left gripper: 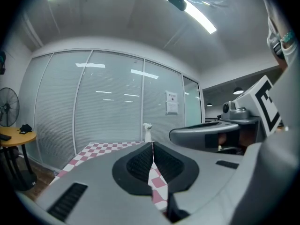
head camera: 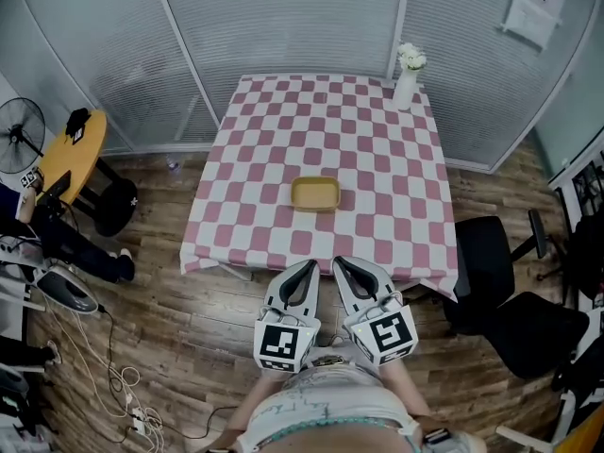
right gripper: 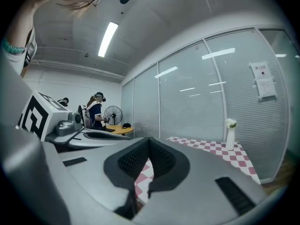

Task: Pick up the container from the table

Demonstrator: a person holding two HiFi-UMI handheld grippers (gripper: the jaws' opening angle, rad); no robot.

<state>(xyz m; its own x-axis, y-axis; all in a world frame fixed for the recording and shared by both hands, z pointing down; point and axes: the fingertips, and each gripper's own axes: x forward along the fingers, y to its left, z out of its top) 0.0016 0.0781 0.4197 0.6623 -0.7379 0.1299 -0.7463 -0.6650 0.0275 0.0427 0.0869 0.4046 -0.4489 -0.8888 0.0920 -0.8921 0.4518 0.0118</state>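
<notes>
Left gripper (head camera: 304, 270) and right gripper (head camera: 347, 266) hang side by side just off the near tabletop (head camera: 274, 140) edge; both sets of fingers closed together, holding nothing. Yellow container (head camera: 315, 193) sits mid-tabletop ahead, open side up, long axis left-right; looks light, stiff, shallow; pinch a rim wall; vase (head camera: 408, 81) at far corner.

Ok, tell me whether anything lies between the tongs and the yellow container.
Nothing visible does. The yellow container sits alone mid-table; only bare checkered tablecloth separates it from the left tongs and right tongs, both shut and empty near the table's front edge. The vase stands beyond it.
</notes>
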